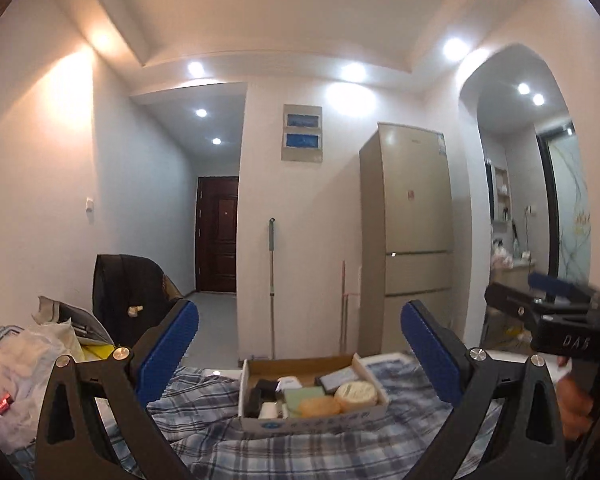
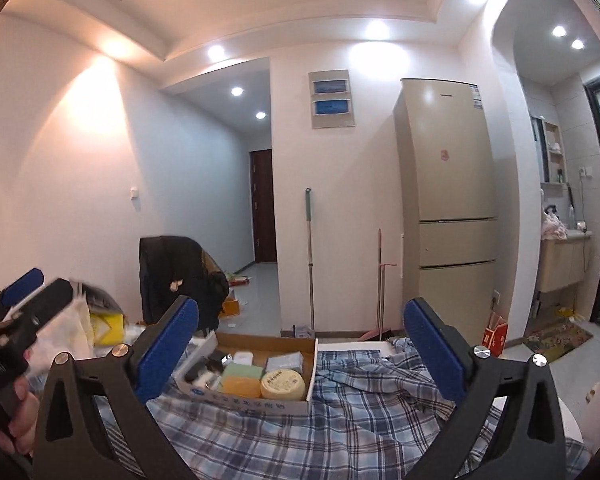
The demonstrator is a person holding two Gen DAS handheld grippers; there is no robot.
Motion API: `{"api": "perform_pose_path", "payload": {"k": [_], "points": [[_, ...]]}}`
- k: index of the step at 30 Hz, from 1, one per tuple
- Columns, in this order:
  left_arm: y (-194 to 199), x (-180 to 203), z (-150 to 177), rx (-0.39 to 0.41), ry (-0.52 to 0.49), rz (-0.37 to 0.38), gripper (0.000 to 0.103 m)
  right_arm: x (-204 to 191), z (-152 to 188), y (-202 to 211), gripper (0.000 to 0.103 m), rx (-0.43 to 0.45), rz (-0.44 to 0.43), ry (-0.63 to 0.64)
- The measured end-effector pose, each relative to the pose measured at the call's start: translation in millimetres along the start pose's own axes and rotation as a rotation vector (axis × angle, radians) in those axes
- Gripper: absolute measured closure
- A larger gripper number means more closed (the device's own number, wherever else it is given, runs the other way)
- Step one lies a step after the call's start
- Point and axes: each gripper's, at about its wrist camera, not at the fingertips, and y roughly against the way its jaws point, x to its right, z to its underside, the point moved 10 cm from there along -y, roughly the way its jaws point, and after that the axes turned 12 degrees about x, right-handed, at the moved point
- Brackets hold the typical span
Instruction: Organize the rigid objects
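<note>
The right gripper [image 1: 540,300] was blurry and cut off at the right edge of the left view. The left gripper [image 2: 24,300] was blurry at the right view's left edge. Small things in the cardboard box [image 2: 204,390] were too tiny to name.

Your left claw [image 1: 300,344] stands wide open with nothing between its blue pads [image 1: 168,348], pointing level over the plaid bedsheet [image 1: 308,452]. Just ahead sits the cardboard box [image 1: 312,420], holding a round cream tin [image 1: 356,394], an orange soap [image 1: 320,407], a green block [image 1: 303,395] and small dark items. Your right claw [image 1: 540,296] shows blurred at the right edge. A fridge [image 1: 412,240] stands far behind.
</note>
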Motion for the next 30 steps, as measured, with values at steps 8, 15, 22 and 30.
{"api": "perform_pose_path", "payload": {"k": [8, 15, 22, 30], "points": [[-6.4, -7.9, 64.3, -0.015, -0.025, -0.033, 0.0, 6.4, 59.3, -13.9, 0.001, -0.063, 0.053, 0.016], [-15.2, -13.7, 81.2, -0.066, 0.001, -0.048, 0.0, 9.5, 78.9, -12.9, 0.001, -0.06, 0.107, 0.046], [-10.8, -7.7, 82.0, -0.056, -0.028, -0.048, 0.0, 6.9, 76.2, -9.2, 0.001, -0.053, 0.106, 0.068], [-10.8, -8.1, 85.1, -0.07, -0.021, -0.049, 0.0, 0.7, 70.4, -3.6, 0.001, -0.023, 0.102, 0.096]]}}
